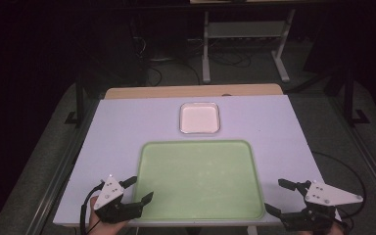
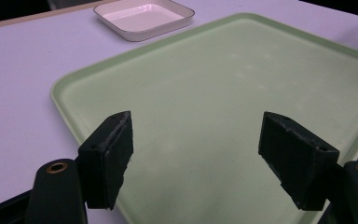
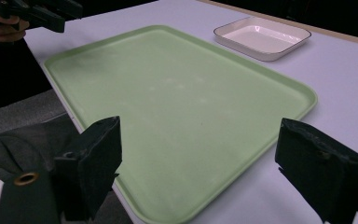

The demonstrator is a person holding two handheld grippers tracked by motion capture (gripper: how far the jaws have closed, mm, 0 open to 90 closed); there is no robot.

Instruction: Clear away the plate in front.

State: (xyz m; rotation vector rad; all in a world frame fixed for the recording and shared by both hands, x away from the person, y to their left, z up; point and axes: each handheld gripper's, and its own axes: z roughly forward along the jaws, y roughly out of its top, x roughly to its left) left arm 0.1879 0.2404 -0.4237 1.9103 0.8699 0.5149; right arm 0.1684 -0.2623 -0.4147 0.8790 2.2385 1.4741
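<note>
Tray: pale green, flat, rectangular, rounded corners, low raised rim. Faint whitish smudges on its surface, nothing on it. It sits lower centre of the high view on the white counter, with its near edge close to the counter's near edge.

Dish: small, square, white, shallow, thin dark rim line. Upper centre of the high view, just beyond the tray's far edge, with a narrow gap between them. Nothing in it.

Left gripper: lower left of the high view, at the tray's near-left corner. Jaws wide apart, holding nothing. In the left gripper view its gripper looks across the tray, bare tray surface between the pads, the dish at upper centre.

Right gripper: lower right of the high view, just off the tray's near-right corner, jaws pointing left toward the tray. Jaws wide apart, nothing between them. In the right gripper view its gripper frames the tray's near corner; the left gripper sits at upper left with a hand on it.

Open room: bare counter strips left and right of the tray, and wider bare patches either side of the dish. A wooden edge runs along the counter's far side.
</note>
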